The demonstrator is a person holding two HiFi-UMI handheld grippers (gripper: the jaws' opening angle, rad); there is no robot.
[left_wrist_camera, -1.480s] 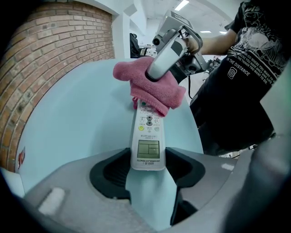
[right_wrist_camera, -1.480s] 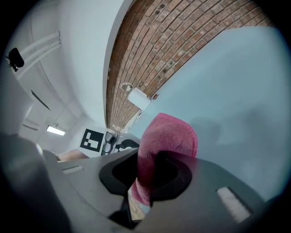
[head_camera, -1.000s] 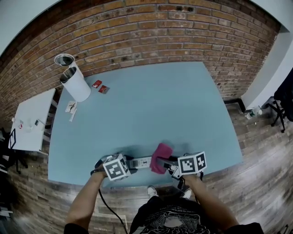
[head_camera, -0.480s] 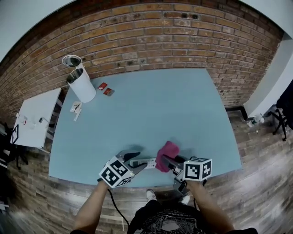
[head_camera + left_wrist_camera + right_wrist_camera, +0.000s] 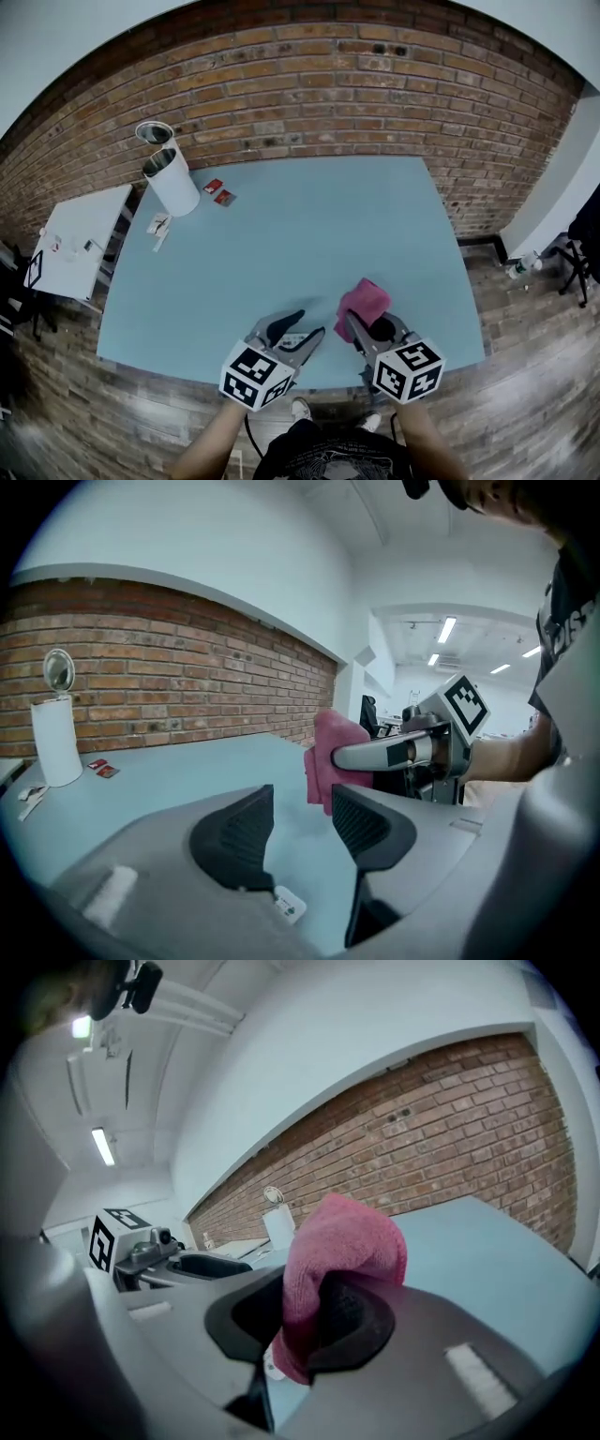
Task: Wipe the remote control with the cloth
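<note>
My right gripper (image 5: 368, 323) is shut on a pink cloth (image 5: 364, 298), lifted off the blue table (image 5: 309, 234). In the right gripper view the cloth (image 5: 342, 1241) bunches up over the pads of the right gripper (image 5: 314, 1307). My left gripper (image 5: 312, 322) hangs above the table's front edge beside it, its jaws closing with nothing between them. The left gripper view shows only bare table past the left gripper (image 5: 302, 794), with the cloth (image 5: 328, 752) off to the right. From above, a sliver of the white remote control (image 5: 292, 339) shows on the table under the left fingers.
A white cylinder (image 5: 173, 183) with a round silver top stands at the table's far left corner, with small red packets (image 5: 217, 192) beside it. A white side table (image 5: 75, 244) is at the left. A brick wall (image 5: 309, 84) runs behind the table.
Both grippers have risen off the table and tilted up. The right one carried the cloth up off the remote. The left jaws have narrowed, and the remote stayed on the table.
</note>
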